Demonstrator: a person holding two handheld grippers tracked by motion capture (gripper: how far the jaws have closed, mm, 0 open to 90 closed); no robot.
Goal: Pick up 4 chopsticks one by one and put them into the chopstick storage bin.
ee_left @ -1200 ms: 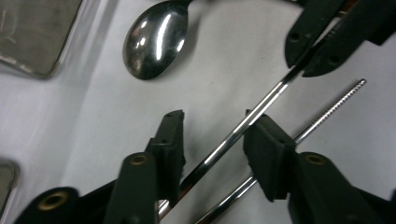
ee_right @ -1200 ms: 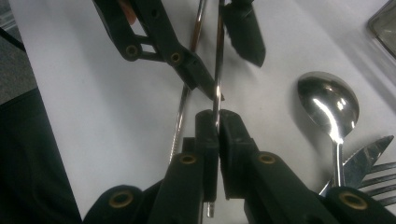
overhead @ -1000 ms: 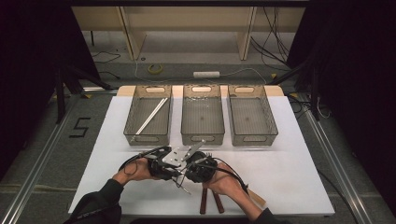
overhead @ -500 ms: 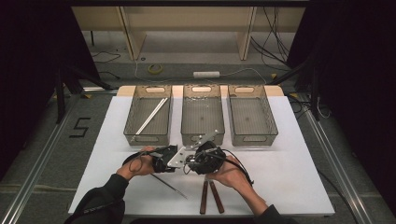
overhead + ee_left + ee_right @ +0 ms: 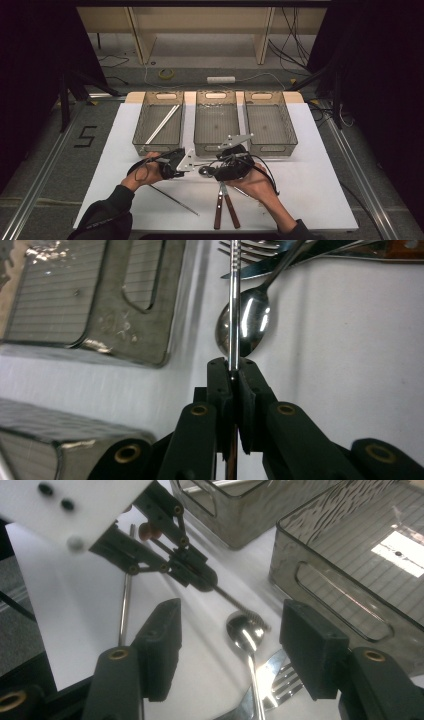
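My left gripper [image 5: 232, 367] is shut on a thin ridged metal chopstick [image 5: 233, 300], which sticks out over a steel spoon [image 5: 250, 320] lying on the white table. In the high view the left gripper [image 5: 194, 165] faces the right gripper [image 5: 211, 171] near the table's front middle. My right gripper [image 5: 234, 625] is open; its jaws have just been opening and nothing is between them. The spoon [image 5: 245, 632] lies below them, next to a fork [image 5: 280, 677]. The left gripper [image 5: 202, 580] with its chopstick [image 5: 232, 600] shows just beyond.
Three clear trays stand at the back: the left tray [image 5: 142, 125] holds pale chopsticks [image 5: 161, 124], then the middle tray [image 5: 216, 149] and the right tray [image 5: 292, 131]. A second metal chopstick [image 5: 172, 197] and two wooden-handled pieces of cutlery [image 5: 225, 212] lie near the front edge.
The right gripper has pulled away to the right and upward from the left gripper, and its jaws have opened. The left gripper stays in place, holding the chopstick.
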